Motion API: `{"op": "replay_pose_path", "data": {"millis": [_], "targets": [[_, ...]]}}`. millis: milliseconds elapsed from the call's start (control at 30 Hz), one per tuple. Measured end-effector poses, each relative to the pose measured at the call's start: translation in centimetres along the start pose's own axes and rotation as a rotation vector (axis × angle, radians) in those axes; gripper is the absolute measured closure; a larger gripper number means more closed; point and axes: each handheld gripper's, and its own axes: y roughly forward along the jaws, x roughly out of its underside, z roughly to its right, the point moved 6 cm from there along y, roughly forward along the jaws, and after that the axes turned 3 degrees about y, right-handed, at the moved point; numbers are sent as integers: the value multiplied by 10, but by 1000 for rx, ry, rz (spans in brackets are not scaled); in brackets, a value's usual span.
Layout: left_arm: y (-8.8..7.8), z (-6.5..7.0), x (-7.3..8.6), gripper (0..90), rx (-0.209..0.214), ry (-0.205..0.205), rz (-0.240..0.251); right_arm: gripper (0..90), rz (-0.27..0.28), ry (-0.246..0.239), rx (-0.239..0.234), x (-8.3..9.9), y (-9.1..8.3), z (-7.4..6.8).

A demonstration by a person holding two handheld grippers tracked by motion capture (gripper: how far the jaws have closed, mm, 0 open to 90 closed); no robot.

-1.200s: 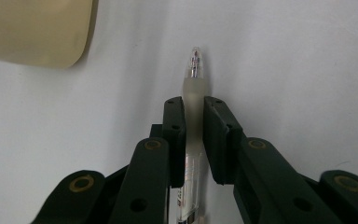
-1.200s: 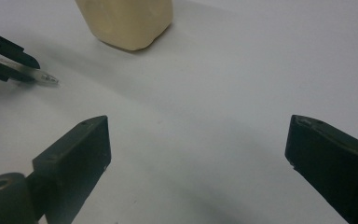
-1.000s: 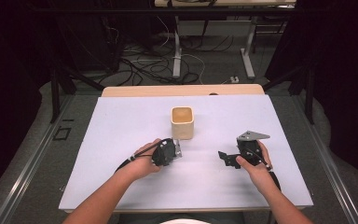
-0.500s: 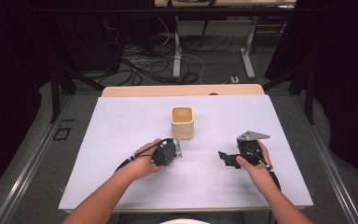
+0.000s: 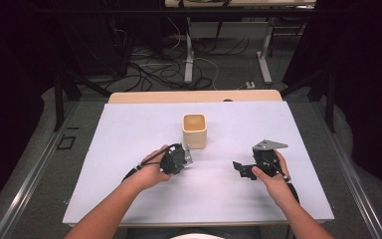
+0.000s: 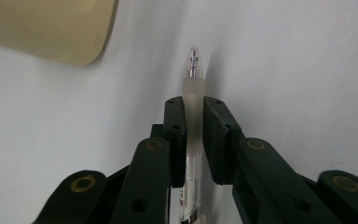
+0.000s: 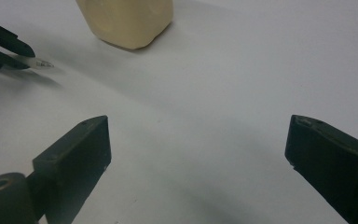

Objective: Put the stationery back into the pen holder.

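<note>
A clear pen (image 6: 193,98) with a frosted grip sticks forward out of my left gripper (image 6: 194,109), whose jaws are shut on it just above the white table. That left gripper (image 5: 183,158) lies low near the front left corner of a cream square cup (image 5: 194,130). The cup (image 6: 46,28) shows at the upper left of the left gripper view. My right gripper (image 5: 239,168) rests to the right, open, with nothing between its wide jaws (image 7: 198,154). In the right gripper view the cup (image 7: 128,21) stands ahead and the pen tip (image 7: 44,63) pokes in from the left.
The white table top (image 5: 129,129) spreads around the cup, with a wooden strip (image 5: 194,96) along its far edge. Beyond it are desk legs and cables (image 5: 179,59) on a dark floor. Both forearms come in from the near edge.
</note>
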Motion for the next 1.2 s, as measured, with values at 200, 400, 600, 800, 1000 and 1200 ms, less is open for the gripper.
{"op": "replay_pose_path", "data": {"millis": [200,400,600,800,1000,1200], "targets": [[-6,-5,-1,799,-11,-53,60,68,0,-2,1,0,0,0],[-12,-11,-2,799,-17,-84,101,68,2,2,1,0,0,-1],[-22,-22,-2,799,-36,-147,162,68,2,3,1,0,0,0],[-30,-29,-2,799,-14,-242,227,68,2,3,1,0,0,0],[-38,-36,-3,799,-21,-316,300,69,-3,3,-3,0,0,-1],[-48,-41,-6,799,-37,-332,344,69,-1,1,3,0,0,-1]]}}
